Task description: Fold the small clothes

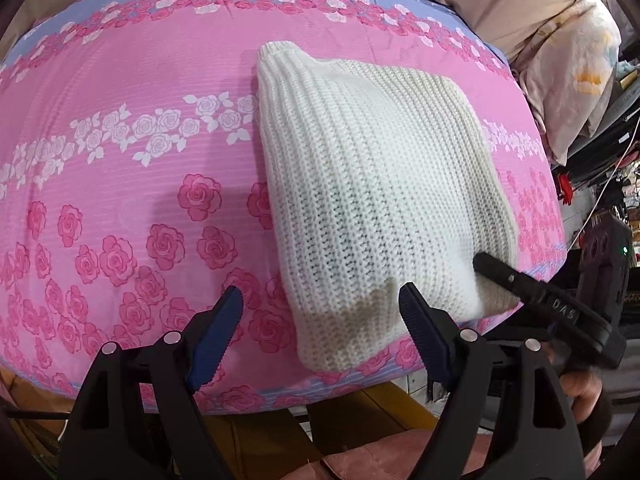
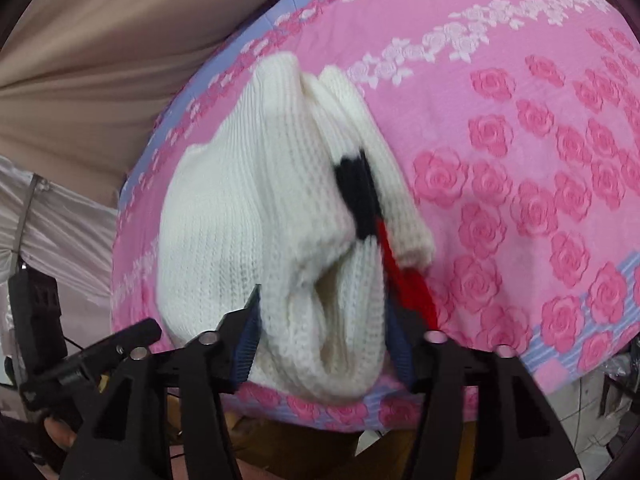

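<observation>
Right gripper (image 2: 320, 328) clamps sweater (image 2: 240, 220); left gripper (image 1: 320, 320) gapes

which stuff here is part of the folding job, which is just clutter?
Job:
- white knit sweater, partly folded on the pink floral bedspread
- right claw, shut on the sweater's near edge
- left claw, open, holding nothing

Clutter:
- beige curtain
- pale floral pillow
- wooden bed frame
</observation>
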Tool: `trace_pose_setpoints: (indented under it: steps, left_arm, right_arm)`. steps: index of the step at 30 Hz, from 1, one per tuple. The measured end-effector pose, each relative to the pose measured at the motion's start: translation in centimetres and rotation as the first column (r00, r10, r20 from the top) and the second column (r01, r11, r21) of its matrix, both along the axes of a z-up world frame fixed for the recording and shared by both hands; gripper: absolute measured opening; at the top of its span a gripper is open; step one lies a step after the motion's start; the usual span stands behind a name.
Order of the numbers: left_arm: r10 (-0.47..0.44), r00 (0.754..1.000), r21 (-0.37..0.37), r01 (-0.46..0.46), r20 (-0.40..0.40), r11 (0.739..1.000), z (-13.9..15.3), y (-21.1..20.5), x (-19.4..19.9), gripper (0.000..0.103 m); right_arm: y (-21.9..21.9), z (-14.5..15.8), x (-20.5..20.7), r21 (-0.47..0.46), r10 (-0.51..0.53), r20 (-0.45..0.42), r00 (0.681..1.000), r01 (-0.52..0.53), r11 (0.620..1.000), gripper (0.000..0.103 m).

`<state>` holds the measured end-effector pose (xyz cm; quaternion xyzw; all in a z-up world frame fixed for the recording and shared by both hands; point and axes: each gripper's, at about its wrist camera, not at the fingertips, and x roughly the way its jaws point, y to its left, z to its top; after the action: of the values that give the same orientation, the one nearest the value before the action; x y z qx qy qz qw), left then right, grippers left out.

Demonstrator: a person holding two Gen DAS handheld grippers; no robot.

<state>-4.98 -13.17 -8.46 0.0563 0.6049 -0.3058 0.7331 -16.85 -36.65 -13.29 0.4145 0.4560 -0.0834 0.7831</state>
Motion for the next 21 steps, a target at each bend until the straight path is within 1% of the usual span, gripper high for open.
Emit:
trace_pose_setpoints:
  steps: [3,4,5,6,7,8,9,10,11,12,13,14,15,16,17,19,21]
  left_arm:
    - [-0.019,0.998,0.004,0.019,0.053,1.000,0.8,-0.7,-0.6,0.078]
    - [-0.030,0.998,0.019,0.029,0.063,0.999,0.7,-1.2,-0.7,0.078]
    - [-0.042,0.997,0.047,0.039,0.062,0.998,0.3,-1.7,-0.9,0.078]
    - [-0.048,0.997,0.072,0.044,0.056,0.996,-0.3,-2.1,-0.9,0.078]
    - [-0.054,0.998,0.103,0.050,0.043,0.993,-1.2,-2.5,-0.9,0.078]
    - [-0.057,0.998,0.129,0.053,0.030,0.990,-2.0,-2.8,-0.8,0.078]
    - [-0.056,0.998,0.162,0.054,0.003,0.985,-3.1,-3.1,-0.7,0.078]
    - [-0.052,0.999,0.176,0.053,-0.013,0.983,-3.7,-3.2,-0.7,0.077]
    - [-0.047,0.999,0.176,0.049,-0.014,0.983,-3.7,-3.2,-0.6,0.077]
    - [-0.046,0.999,0.169,0.042,0.017,0.985,-3.0,-3.1,-0.7,0.077]
    - [-0.046,0.998,0.162,0.037,0.053,0.986,-2.2,-3.0,-0.8,0.077]
    - [-0.041,0.992,0.151,0.024,0.116,0.988,-0.9,-3.0,-0.9,0.077]
    - [-0.034,0.987,0.142,0.011,0.156,0.990,0.0,-3.0,-1.0,0.076]
    - [-0.026,0.981,0.129,0.002,0.191,0.992,0.9,-3.1,-1.0,0.076]
    - [-0.023,0.977,0.116,-0.002,0.213,0.993,1.6,-3.4,-0.9,0.077]
    - [-0.016,0.972,0.102,-0.009,0.235,0.995,2.3,-4.3,-0.3,0.078]
    - [-0.014,0.970,0.115,-0.015,0.244,0.993,1.9,-5.3,0.3,0.078]
  right_arm:
    - [-0.5,4.0,-1.4,-0.026,-0.055,0.140,0.989,0.059,0.998,0.014]
    - [-1.0,4.9,-1.8,-0.035,-0.070,0.158,0.985,0.077,0.996,0.014]
    - [-1.5,5.2,-2.3,-0.053,-0.074,0.155,0.985,0.083,0.995,0.014]
    - [-1.6,4.8,-2.6,-0.080,-0.070,0.128,0.989,0.080,0.994,0.014]
    - [-1.7,3.6,-2.7,-0.130,-0.065,0.066,0.996,0.073,0.989,0.015]
    - [-1.8,1.1,-2.4,-0.177,-0.049,-0.034,0.998,0.042,0.983,0.015]
    - [-2.1,-1.3,-2.4,-0.168,-0.030,-0.102,0.994,0.013,0.986,0.017]
    - [-2.3,-2.7,-2.6,-0.131,-0.038,-0.109,0.993,0.023,0.991,0.023]
    - [-2.6,-2.7,-3.2,-0.096,-0.070,-0.084,0.994,0.062,0.993,0.024]
    - [-2.9,-2.0,-3.4,-0.075,-0.085,-0.071,0.994,0.079,0.994,0.025]
    - [-3.1,-0.8,-3.5,-0.088,-0.095,-0.053,0.994,0.090,0.992,0.027]
    - [-3.3,0.9,-3.6,-0.128,-0.105,-0.028,0.994,0.100,0.987,0.030]
    - [-3.6,2.1,-3.7,-0.166,-0.102,-0.015,0.995,0.098,0.981,0.033]
    - [-3.8,3.3,-3.3,-0.210,-0.096,-0.006,0.995,0.093,0.973,0.033]
    - [-4.2,4.7,-2.8,-0.266,-0.090,0.001,0.996,0.087,0.960,0.034]
    - [-4.7,6.2,-1.3,-0.310,-0.063,0.015,0.998,0.064,0.948,0.046]
    - [-4.9,6.6,0.8,-0.323,-0.029,0.031,0.999,0.038,0.946,0.046]
